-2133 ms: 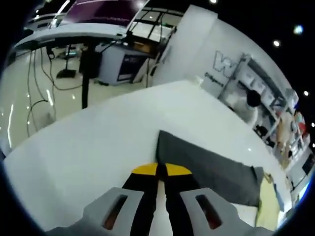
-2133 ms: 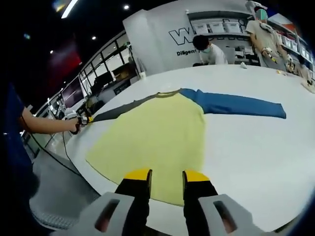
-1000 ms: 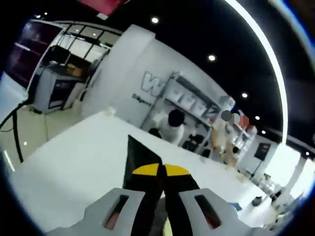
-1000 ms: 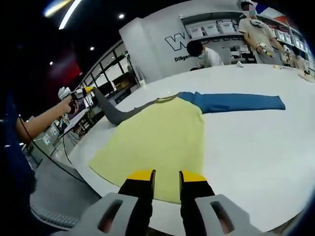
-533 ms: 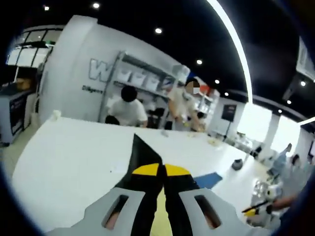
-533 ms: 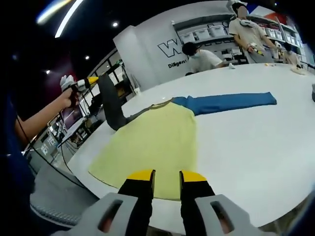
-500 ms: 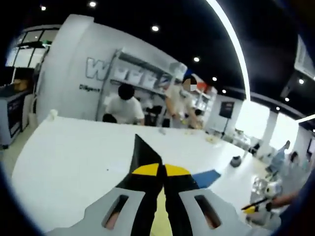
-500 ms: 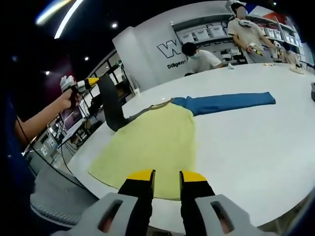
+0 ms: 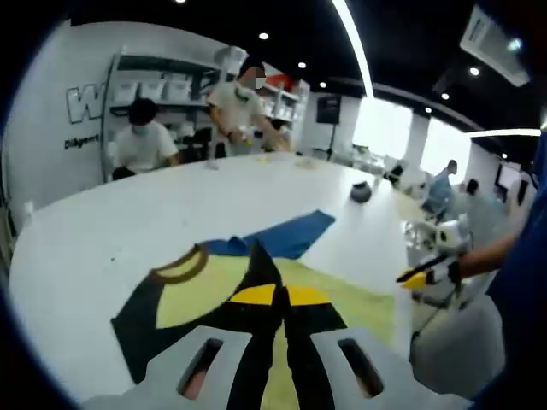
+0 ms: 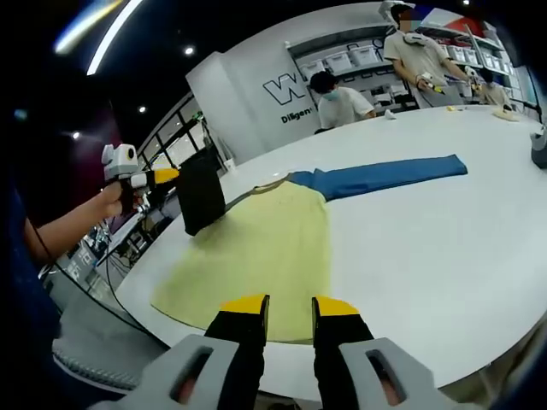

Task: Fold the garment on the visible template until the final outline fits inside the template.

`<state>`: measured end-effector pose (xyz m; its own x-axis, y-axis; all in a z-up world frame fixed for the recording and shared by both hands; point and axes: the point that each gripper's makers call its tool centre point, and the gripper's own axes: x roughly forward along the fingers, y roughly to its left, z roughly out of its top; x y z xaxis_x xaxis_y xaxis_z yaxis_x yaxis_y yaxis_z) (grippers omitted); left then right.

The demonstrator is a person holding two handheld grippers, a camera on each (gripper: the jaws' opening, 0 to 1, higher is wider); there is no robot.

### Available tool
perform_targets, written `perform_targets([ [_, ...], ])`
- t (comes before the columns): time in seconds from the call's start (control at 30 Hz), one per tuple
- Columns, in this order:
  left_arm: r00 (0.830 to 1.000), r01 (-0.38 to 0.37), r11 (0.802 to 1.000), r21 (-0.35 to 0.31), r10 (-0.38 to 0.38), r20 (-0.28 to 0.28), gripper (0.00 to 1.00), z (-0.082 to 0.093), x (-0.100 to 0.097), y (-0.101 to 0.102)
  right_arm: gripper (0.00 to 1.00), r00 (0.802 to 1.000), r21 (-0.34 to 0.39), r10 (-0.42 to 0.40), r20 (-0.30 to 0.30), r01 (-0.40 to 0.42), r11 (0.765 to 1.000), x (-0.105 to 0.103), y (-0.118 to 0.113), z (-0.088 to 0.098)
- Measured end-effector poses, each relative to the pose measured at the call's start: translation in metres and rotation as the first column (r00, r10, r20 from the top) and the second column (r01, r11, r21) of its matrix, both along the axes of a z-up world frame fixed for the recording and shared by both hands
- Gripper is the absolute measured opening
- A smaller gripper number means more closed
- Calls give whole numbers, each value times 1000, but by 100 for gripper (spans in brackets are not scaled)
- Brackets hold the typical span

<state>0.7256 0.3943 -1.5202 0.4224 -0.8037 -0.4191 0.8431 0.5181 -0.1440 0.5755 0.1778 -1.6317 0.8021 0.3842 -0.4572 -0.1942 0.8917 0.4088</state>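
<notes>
- Table [image 10: 444, 256]: a big white top; I see its near edge at 6 o'clock in the right gripper view, and it runs out to 3 o'clock.
- Garment [image 10: 265, 243]: the yellow body lies flat on the table, mid-frame in the right gripper view. The neckline [image 9: 179, 265] sits at 9 o'clock in the left gripper view.
- Blue sleeve [image 10: 385, 173]: stretched flat on the table, reaching toward 2 o'clock in the right gripper view.
- Dark sleeve [image 10: 202, 201]: lifted clear of the table at 10 o'clock in the right gripper view, hanging from the left tool [image 10: 162, 177].
- Left tool: jaws pinched together on the dark sleeve's cuff; in its own view they meet at 6 o'clock, with dark cloth rising just above the tips.
- Right tool [image 10: 285, 305]: at 6 o'clock in its view, above the garment's near hem, jaws parted, a slim gap between them, gripping nothing.
- People [image 10: 342, 101]: at the table's far side, 12 to 1 o'clock.
</notes>
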Motion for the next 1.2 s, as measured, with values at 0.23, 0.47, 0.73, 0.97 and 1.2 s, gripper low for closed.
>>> perform_targets([
  [0.23, 994, 105, 992, 74, -107, 11, 1, -25, -36, -25, 16, 1000, 9, -11, -4, 11, 1000, 0, -3, -2],
  [0.47, 978, 206, 977, 60, -206, -10, 1, -46, -57, -33, 16, 1000, 13, -16, -4, 16, 1000, -1, -3, -2],
  [0.73, 962, 271, 961, 51, -270, -38, 1, -59, -80, -34, 16, 1000, 14, -21, -5, 21, 1000, -1, -4, -3],
  [0.97, 967, 250, 966, 58, -247, -54, 1, -71, -82, -34, 16, 1000, 12, -20, -5, 20, 1000, -1, -4, -3],
  [1.2, 969, 236, 969, 74, -229, -94, 2, -95, -100, -46, 16, 1000, 17, -27, -5, 27, 999, -3, -4, -2],
])
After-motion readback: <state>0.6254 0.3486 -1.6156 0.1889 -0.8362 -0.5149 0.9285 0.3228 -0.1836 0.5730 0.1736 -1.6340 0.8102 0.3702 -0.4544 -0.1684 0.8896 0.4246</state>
